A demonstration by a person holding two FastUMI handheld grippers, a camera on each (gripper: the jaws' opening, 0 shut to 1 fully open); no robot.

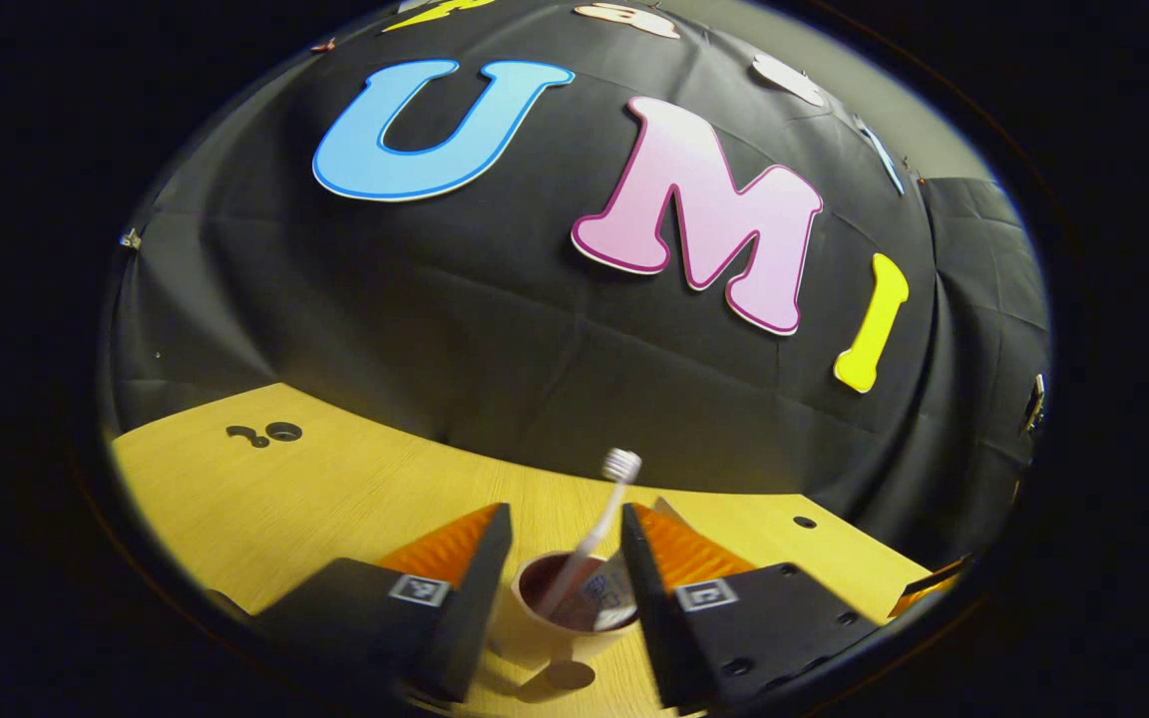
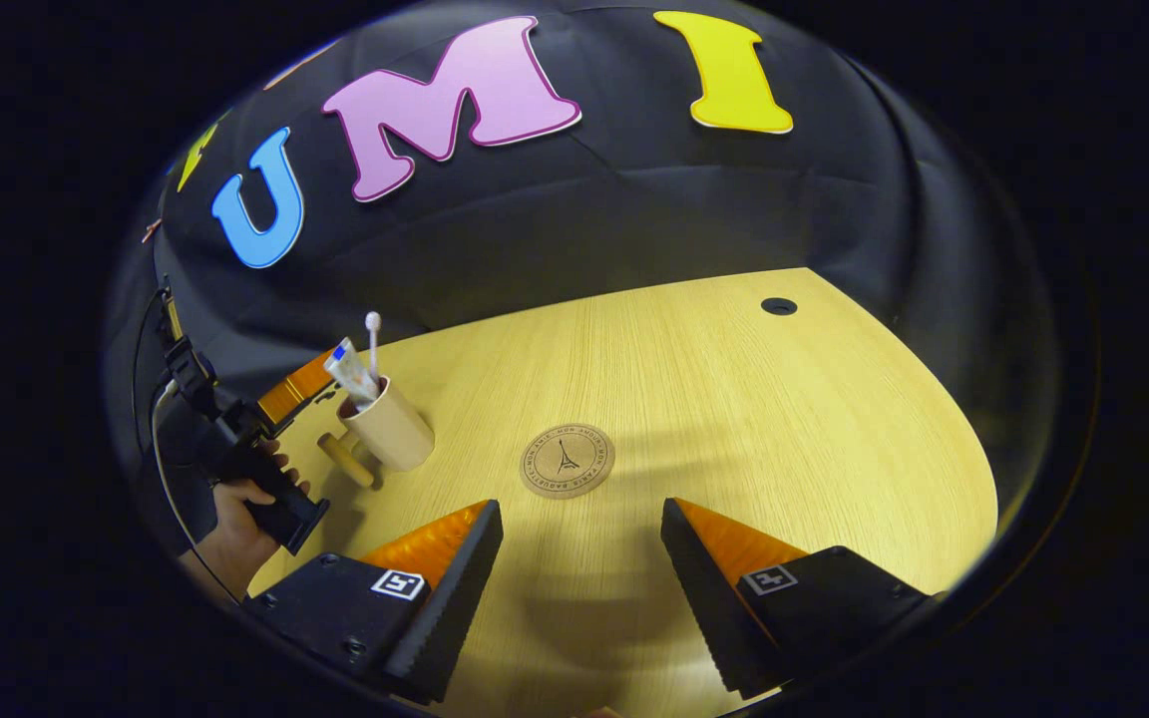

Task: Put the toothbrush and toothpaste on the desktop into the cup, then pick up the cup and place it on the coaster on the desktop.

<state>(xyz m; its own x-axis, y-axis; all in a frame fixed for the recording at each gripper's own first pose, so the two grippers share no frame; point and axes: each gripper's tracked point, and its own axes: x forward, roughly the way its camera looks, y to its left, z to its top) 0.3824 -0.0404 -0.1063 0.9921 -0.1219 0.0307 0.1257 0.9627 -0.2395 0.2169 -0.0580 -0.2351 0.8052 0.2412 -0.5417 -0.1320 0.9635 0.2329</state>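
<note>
A beige cup (image 1: 574, 623) sits between the fingers of my left gripper (image 1: 567, 511), and both fingers press on its sides. A white toothbrush (image 1: 604, 519) stands in it, head up, beside a toothpaste tube (image 1: 606, 590). The cup's shadow falls on the wood just below it. In the right gripper view the cup (image 2: 390, 429) is tilted at the far left with its peg handle toward me, and the toothbrush (image 2: 372, 344) and toothpaste (image 2: 350, 369) stick out of it. The left gripper (image 2: 300, 394) is at it, held by a hand (image 2: 240, 509). A round cork coaster (image 2: 567, 461) lies mid-table, just ahead of my open right gripper (image 2: 579, 507).
The light wooden desktop (image 2: 784, 429) ends at the black cloth wall behind. It has a cable hole (image 2: 779, 306) at the far right. In the left gripper view there are holes (image 1: 283, 431) at the far left and one hole (image 1: 804, 522) at the right.
</note>
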